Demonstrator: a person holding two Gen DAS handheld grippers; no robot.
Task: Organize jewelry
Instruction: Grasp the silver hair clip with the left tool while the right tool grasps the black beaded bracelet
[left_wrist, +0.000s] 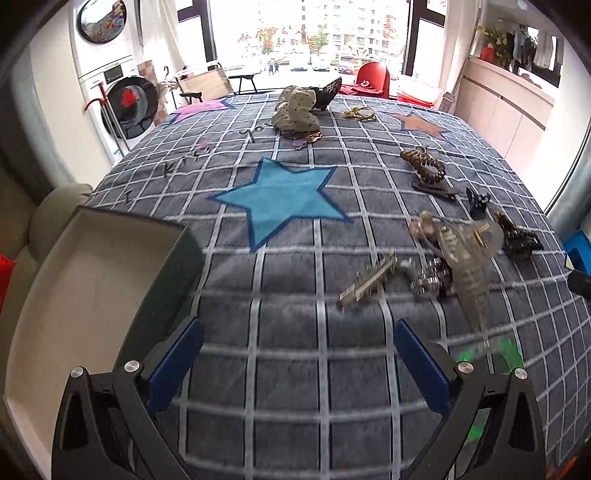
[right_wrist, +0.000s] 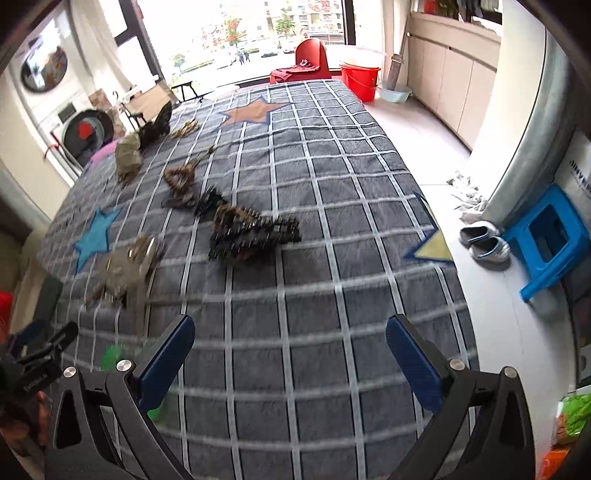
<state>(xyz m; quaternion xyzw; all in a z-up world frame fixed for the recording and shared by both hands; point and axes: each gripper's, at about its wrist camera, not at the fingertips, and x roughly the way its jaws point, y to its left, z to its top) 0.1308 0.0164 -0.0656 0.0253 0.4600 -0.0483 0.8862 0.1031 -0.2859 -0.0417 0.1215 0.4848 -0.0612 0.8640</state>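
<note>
- Left wrist view alone shows the white-lined box (left_wrist: 92, 280); my left gripper (left_wrist: 299, 354) gapes empty beside it.
- Right wrist view alone shows a blue stool (right_wrist: 550, 240); my right gripper (right_wrist: 290, 350) gapes empty; hair clips (right_wrist: 251, 232) lie ahead on the checked cloth (right_wrist: 332, 206).

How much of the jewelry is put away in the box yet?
Nothing looks done: the box shows only bare floor. Nothing is in hand either; the left gripper and right gripper have open, empty jaws. The hair clips and scrunchies are all left on the cloth.
</note>
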